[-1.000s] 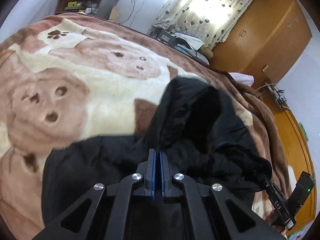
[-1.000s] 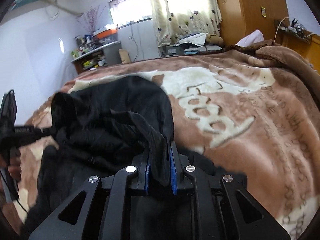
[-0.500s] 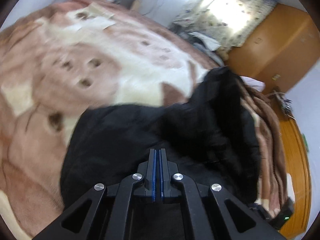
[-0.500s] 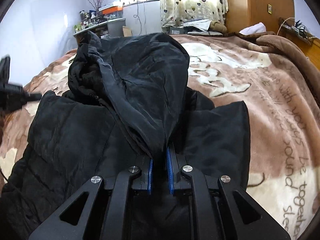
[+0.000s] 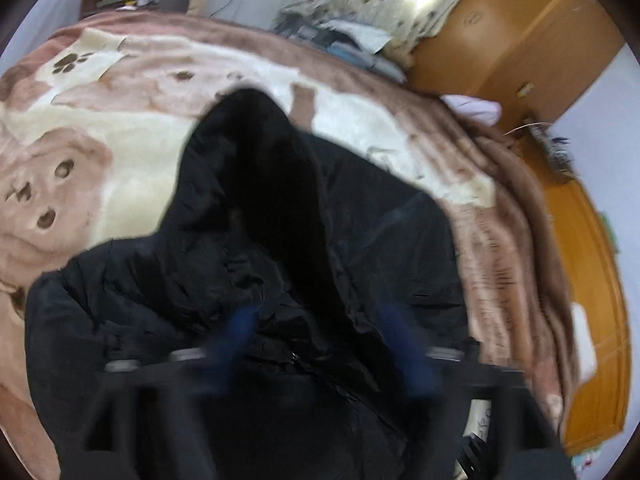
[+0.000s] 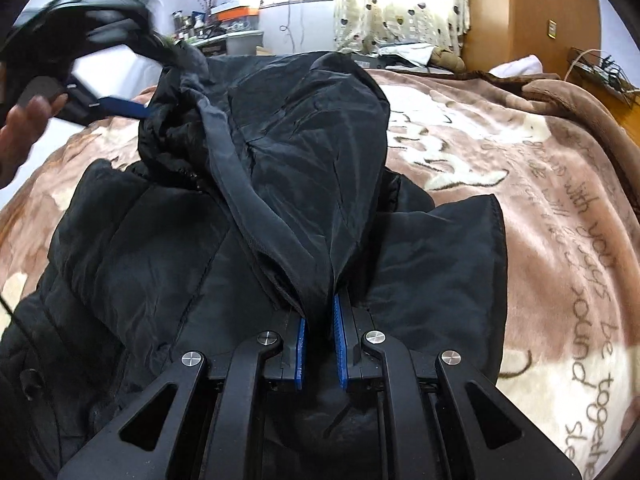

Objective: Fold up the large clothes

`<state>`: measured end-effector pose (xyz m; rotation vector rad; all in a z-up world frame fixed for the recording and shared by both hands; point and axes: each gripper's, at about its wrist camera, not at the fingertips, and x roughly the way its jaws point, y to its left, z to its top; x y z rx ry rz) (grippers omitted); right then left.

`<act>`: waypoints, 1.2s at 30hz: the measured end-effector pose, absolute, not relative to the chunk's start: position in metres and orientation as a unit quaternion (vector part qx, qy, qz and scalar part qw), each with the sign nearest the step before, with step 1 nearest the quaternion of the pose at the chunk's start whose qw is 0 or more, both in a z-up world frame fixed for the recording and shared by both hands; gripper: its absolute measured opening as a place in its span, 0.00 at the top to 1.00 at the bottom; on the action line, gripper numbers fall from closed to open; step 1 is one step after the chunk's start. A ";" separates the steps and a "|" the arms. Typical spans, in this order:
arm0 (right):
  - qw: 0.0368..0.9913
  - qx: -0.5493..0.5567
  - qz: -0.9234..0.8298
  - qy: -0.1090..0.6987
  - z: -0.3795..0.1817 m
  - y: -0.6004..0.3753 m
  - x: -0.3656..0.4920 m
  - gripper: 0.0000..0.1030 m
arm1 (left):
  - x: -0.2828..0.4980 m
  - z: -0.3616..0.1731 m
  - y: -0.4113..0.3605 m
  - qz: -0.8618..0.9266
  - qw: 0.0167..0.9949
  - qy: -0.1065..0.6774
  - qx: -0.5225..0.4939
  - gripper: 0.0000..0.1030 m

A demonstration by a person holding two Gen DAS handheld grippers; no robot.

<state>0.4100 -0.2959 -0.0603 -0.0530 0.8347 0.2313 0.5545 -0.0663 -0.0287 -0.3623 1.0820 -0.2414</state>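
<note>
A: Black, slightly shiny nylon — a padded hooded jacket [image 6: 280, 208] lies spread across a plush brown-and-cream blanket [image 6: 560, 208] printed with paw marks and script.

B: What shape is the hood?

A: A rounded, creased dome, pulled toward the right gripper [image 6: 320, 320], whose blue-padded fingers [image 6: 340, 320] pinch its edge.

B: And the left gripper [image 5: 320, 320]?

A: Blurred in its own view, blue fingers [image 5: 240, 324] spread wide apart over the jacket, nothing clamped. From the right wrist it sits at the hood's far edge, a hand [image 6: 24, 128] behind it.

B: Any containers?

A: A shelf [image 6: 224, 36] of blurred clutter by the curtains — an orange wooden wardrobe [image 6: 532, 12] stands closed.
</note>
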 end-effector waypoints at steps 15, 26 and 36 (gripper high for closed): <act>0.901 0.137 0.168 0.376 0.011 -0.345 0.448 0.28 | 0.545 -0.077 -0.057 -0.086 0.832 0.527 -0.149 0.94; 0.836 0.148 0.177 0.498 -0.002 -0.308 0.566 0.28 | 0.542 -0.081 -0.056 -0.097 0.828 0.531 -0.150 0.94; 0.893 0.003 0.179 0.413 0.041 -0.261 0.524 0.96 | 0.529 -0.080 -0.031 -0.115 0.801 0.554 -0.195 0.93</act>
